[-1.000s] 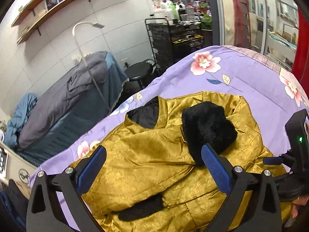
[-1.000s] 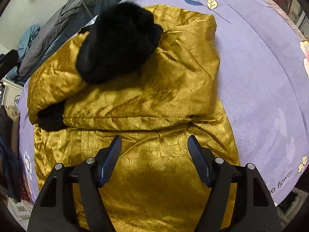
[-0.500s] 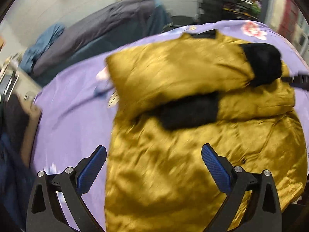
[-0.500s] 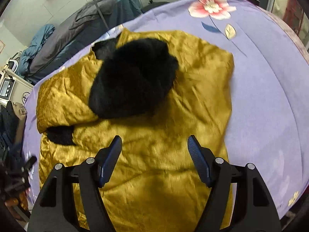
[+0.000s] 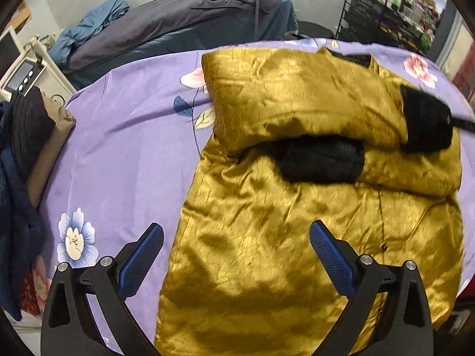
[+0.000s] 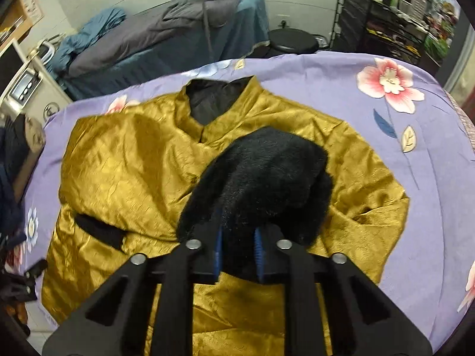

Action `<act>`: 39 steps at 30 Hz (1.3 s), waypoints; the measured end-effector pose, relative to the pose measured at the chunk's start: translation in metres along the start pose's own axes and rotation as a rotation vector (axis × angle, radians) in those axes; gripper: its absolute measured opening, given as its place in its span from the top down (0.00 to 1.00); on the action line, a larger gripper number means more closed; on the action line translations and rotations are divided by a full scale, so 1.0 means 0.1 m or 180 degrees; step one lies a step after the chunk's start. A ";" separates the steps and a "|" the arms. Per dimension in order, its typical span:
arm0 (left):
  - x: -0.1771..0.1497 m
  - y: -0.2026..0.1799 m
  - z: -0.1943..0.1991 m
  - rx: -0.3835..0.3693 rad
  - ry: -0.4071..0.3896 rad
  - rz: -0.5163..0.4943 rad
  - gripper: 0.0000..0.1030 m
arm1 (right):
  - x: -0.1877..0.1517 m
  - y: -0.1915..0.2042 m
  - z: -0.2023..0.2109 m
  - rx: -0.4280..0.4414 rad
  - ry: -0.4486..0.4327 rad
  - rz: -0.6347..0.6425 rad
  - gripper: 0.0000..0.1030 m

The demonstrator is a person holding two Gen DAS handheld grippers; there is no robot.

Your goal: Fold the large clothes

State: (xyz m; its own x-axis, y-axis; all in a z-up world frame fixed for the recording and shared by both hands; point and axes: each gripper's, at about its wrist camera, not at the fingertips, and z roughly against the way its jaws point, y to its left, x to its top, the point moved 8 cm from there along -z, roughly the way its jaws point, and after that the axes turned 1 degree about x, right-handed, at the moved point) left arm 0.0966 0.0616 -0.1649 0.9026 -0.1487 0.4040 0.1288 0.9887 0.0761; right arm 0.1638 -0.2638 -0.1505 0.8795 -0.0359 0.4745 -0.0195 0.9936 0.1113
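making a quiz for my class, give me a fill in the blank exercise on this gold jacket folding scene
1. The right gripper is shut on the ____ fur cuff of the shiny gold satin jacket.
2. The jacket lies on a ____ floral bedsheet.
3. The left gripper hangs over the jacket with its jaws ____.
4. Both sleeves are folded ____ the jacket's front.

Missing words: black; purple; open; across

Black claw (image 5: 236, 247) frames, blue ribbed pads (silver screws).
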 end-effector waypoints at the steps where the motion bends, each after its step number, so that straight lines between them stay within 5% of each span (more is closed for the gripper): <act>1: 0.05 -0.01 0.01 -0.0009 -0.0030 0.0029 0.06 | -0.03 0.02 0.04 -0.0010 -0.0042 0.0033 0.88; 11: 0.39 -0.23 -0.04 -0.0057 -0.0109 -0.0102 0.06 | -0.67 -0.33 -0.09 0.0075 0.0292 -0.0637 0.86; 13: 0.45 -0.31 -0.07 -0.0063 -0.0116 -0.0175 0.06 | -0.70 -0.35 -0.08 0.0169 0.0359 -0.0803 0.66; 14: 0.49 -0.34 -0.07 -0.0051 -0.0130 -0.0214 0.06 | -0.69 -0.36 -0.04 0.0124 0.0345 -0.0830 0.46; 15: 0.53 -0.38 -0.08 -0.0045 -0.0153 -0.0249 0.06 | -0.66 -0.36 0.04 0.0075 0.0255 -0.0825 0.40; 20: 0.91 -0.60 -0.12 -0.0036 -0.0284 -0.0459 0.06 | -0.35 -0.22 0.46 -0.0207 -0.0322 -0.0442 0.40; 23: 1.11 -0.77 -0.25 -0.0079 -0.0233 -0.0605 0.06 | -0.17 -0.04 0.44 -0.0158 -0.0388 -0.0175 0.40; 34: 1.17 -0.83 -1.14 -0.0095 0.0369 -0.0847 0.05 | -0.14 0.17 -0.58 -0.0190 0.0484 0.0257 0.39; 39: 1.23 -0.82 -1.39 -0.0181 0.0657 -0.0707 0.05 | -0.10 0.15 -0.81 -0.0311 0.0611 0.0409 0.36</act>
State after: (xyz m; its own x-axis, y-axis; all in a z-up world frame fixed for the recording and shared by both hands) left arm 0.2538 -0.0349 -0.2482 0.9134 -0.3605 0.1889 0.3498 0.9326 0.0885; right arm 0.1935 -0.2398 -0.2238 0.9471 0.1032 0.3038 -0.0992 0.9947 -0.0288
